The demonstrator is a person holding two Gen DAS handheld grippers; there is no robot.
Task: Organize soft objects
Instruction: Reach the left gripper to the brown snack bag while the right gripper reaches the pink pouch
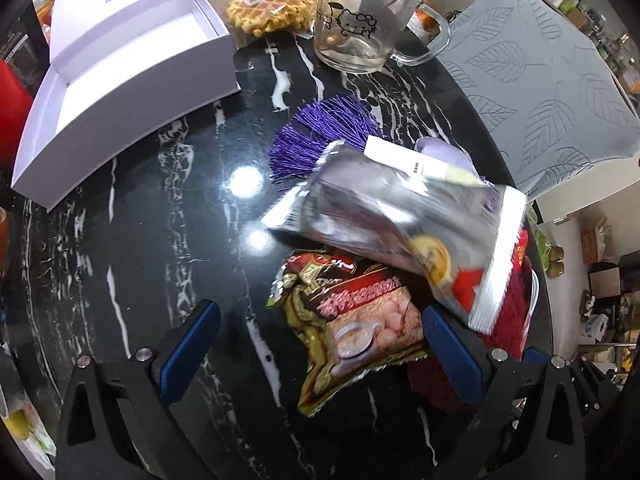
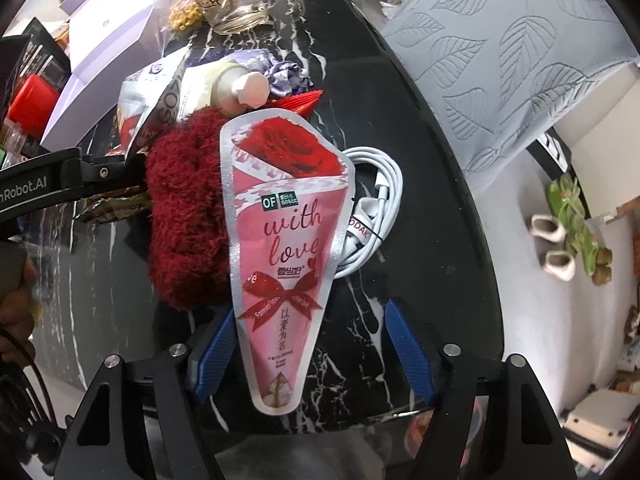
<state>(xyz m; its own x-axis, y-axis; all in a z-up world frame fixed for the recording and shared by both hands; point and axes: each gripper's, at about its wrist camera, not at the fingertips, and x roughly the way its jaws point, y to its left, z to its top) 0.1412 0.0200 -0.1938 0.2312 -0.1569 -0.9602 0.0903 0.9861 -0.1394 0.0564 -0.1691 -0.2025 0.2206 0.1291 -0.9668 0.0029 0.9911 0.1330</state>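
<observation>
Below the left wrist camera, the left gripper (image 1: 320, 340) stands released over the black marble table (image 1: 140, 240), its jaws astride a brown snack packet (image 1: 352, 320); a silver pouch (image 1: 400, 224) overlaps that packet.

Below the right wrist camera, the right gripper (image 2: 308, 354) is unclenched, its blue pads clear of the pink cone-shaped "with love" sachet (image 2: 286, 248) between them. The sachet lies on a red fluffy cloth (image 2: 188, 216) and white earphones (image 2: 380, 204).

A fluffy dark-red plush item (image 2: 188, 216) is seen lying on the black marbled table, partly covered by a flat pink cone-shaped "with love" pouch (image 2: 284, 248) printed with a red rose and ribbon bow. A silver foil snack bag (image 1: 400, 220) is seen tilted above a brown-and-red printed snack packet (image 1: 352, 320). A purple tasselled item (image 1: 320, 136) lies behind them.
</observation>
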